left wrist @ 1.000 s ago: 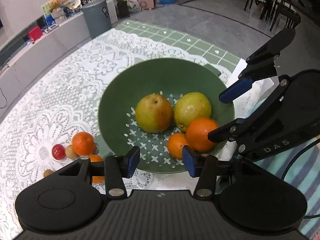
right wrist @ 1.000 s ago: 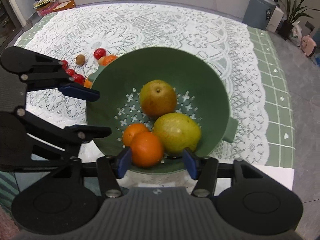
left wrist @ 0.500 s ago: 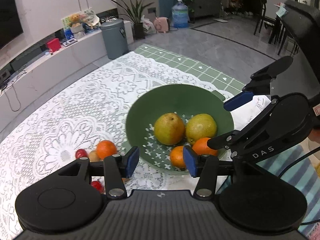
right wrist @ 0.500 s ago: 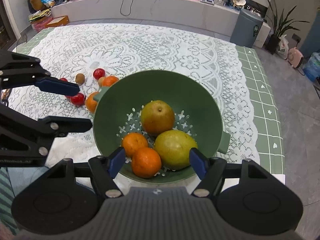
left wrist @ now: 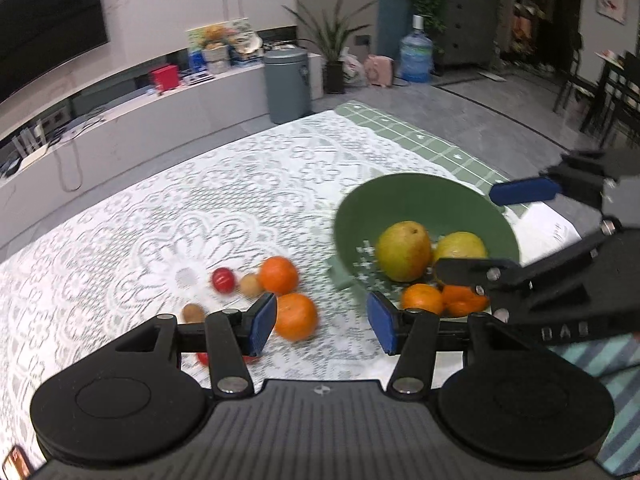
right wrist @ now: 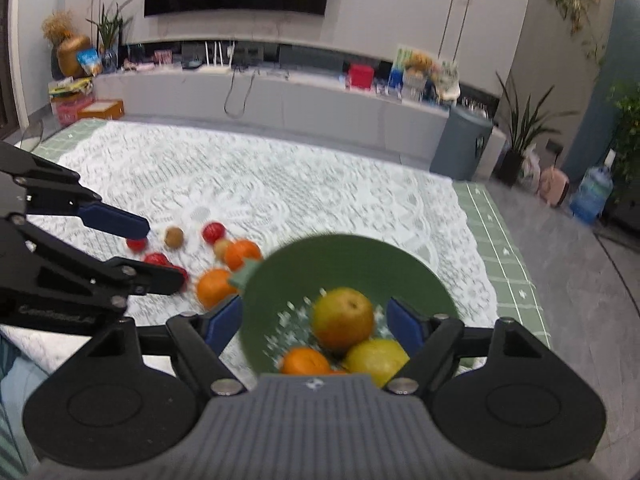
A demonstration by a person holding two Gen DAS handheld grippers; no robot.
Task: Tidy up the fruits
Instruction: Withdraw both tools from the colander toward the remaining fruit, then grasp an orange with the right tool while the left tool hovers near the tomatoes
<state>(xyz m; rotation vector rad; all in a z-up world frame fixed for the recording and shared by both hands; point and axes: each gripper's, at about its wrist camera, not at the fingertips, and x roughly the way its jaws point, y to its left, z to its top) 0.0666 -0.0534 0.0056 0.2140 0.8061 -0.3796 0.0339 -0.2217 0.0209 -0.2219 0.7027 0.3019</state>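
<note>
- A green bowl (left wrist: 424,204) is sitting on a lace cloth (left wrist: 168,200), at the right of the left wrist view.
- Inside the bowl, two pears (left wrist: 404,250) are lying side by side, with two oranges (left wrist: 422,299) just near of them.
- More fruit is waiting on the cloth, just left of the bowl: two loose oranges (left wrist: 296,316), a red fruit (left wrist: 223,279) and small brown fruits (left wrist: 251,284).
- The left gripper (left wrist: 322,322) is hanging above the cloth with its jaws apart and nothing between them; the nearer loose orange is showing just beside its left finger.
- The right gripper (right wrist: 316,322) is hovering over the bowl's near side, jaws wide apart and empty.
- Both views are blurring with motion, so the smallest fruits are hard to name.
- Judging by the layout, the step in hand is reaching for loose fruit to add to the bowl; the task looks partly done.
- The next move is likely calling for the left gripper to drop over the nearer loose orange, centre it between the fingers, and close gently so it does not roll off.
</note>
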